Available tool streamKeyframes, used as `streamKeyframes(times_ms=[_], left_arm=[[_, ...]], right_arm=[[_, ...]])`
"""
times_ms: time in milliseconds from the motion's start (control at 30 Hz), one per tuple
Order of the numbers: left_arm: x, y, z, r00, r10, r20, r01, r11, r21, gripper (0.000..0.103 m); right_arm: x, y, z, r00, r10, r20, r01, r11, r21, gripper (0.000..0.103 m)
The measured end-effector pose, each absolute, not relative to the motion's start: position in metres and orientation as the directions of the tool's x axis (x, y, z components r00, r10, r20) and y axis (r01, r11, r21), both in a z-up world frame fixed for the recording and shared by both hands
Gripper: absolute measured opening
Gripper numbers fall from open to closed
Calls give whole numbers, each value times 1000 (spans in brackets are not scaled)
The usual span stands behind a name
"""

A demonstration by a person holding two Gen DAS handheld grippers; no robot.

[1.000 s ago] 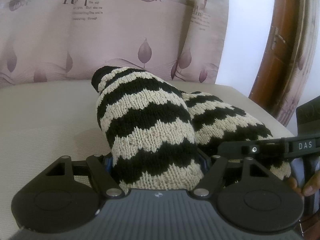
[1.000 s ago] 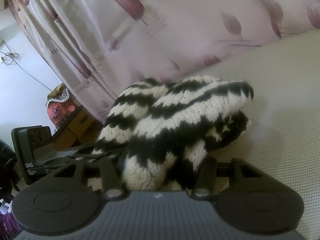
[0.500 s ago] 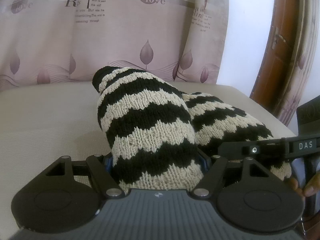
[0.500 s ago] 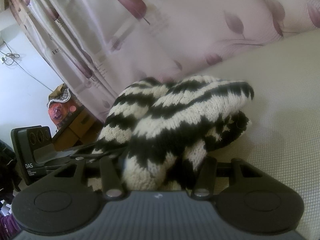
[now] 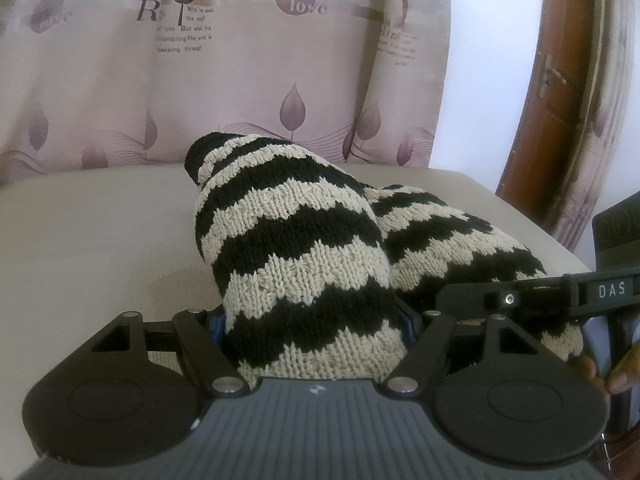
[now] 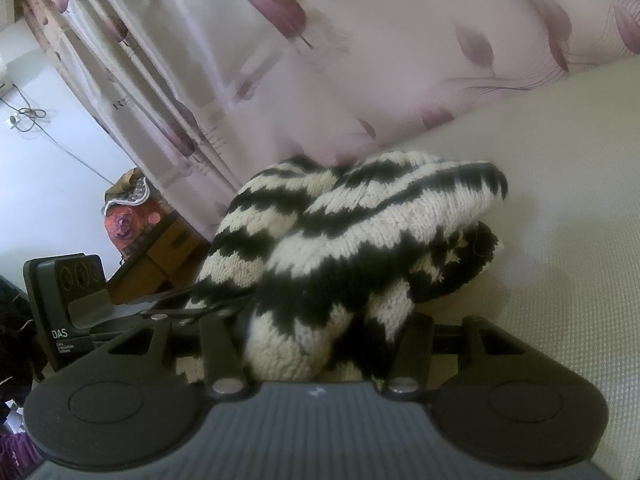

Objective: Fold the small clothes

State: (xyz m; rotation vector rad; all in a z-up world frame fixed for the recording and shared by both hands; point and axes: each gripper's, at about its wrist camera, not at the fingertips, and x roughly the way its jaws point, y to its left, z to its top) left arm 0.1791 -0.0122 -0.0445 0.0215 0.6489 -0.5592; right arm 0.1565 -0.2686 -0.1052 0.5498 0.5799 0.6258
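Nothing has shifted over the last second: your left gripper [image 5: 316, 320] and right gripper [image 6: 320, 332] both still pinch the striped knit [image 5: 296, 248] mid-frame on the beige surface [image 5: 88, 240], so the fold is stalled.

The knitted garment [image 5: 304, 248] lies bunched on the bed [image 5: 92, 232], near its right edge. The curtain [image 5: 240, 80] hangs behind the garment. The left gripper [image 5: 314, 320] and right gripper [image 6: 320, 320] sit at the garment's near end, its folds between their fingers.
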Motion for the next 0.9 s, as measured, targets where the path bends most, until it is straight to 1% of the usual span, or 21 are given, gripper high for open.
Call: streamKeyframes(times_ms=[900], left_arm=[[130, 12, -36, 662, -490, -568, 512, 848, -135, 72]], right_arm=[[115, -252, -106, 670, 682, -294, -399, 664, 632, 52]])
